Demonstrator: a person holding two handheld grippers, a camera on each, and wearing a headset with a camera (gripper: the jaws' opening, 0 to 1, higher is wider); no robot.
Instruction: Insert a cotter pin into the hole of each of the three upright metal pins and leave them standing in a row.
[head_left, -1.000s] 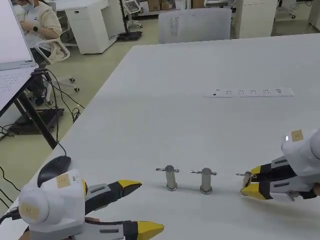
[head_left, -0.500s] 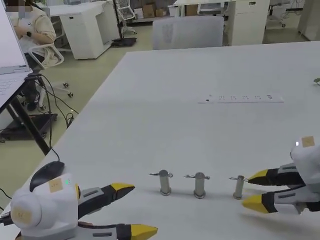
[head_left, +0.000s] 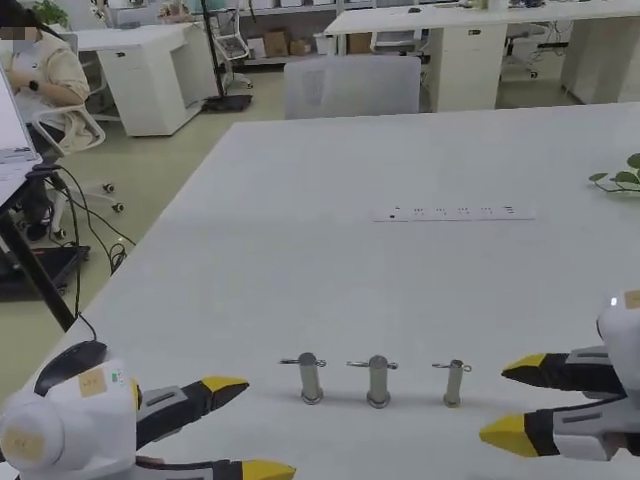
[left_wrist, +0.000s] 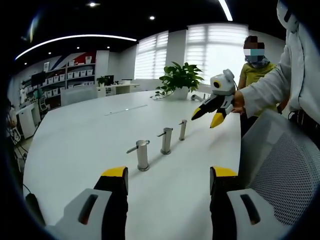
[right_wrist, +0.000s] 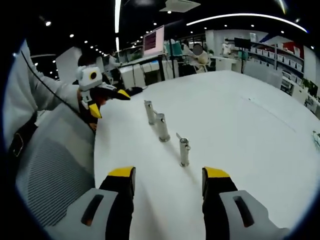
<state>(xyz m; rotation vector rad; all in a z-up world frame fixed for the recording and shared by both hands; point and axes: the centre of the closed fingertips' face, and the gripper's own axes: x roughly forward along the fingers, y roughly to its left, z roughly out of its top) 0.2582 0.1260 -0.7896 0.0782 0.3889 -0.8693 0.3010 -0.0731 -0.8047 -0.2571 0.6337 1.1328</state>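
Observation:
Three upright metal pins stand in a row near the table's front edge: the left pin (head_left: 311, 378), the middle pin (head_left: 377, 380) and the right pin (head_left: 453, 383). A cotter pin crosses the top of each. My left gripper (head_left: 245, 428) is open, left of the row and apart from it. My right gripper (head_left: 508, 400) is open just right of the right pin, touching nothing. The left gripper view looks along the row (left_wrist: 166, 141) between its open jaws, with the right gripper (left_wrist: 212, 107) beyond. In the right gripper view the nearest pin (right_wrist: 184, 151) stands ahead, the left gripper (right_wrist: 107, 102) behind the row.
A white power strip (head_left: 455, 212) lies flat mid-table. A plant (head_left: 620, 178) is at the right edge, a grey chair (head_left: 350, 85) beyond the far edge, and a black mouse (head_left: 65, 358) at the near left. A person (head_left: 40, 70) sits far left.
My right gripper was shut at the right pin's top; it has opened, let go and drawn back to the right. The pin stays standing. The head camera has tilted up.

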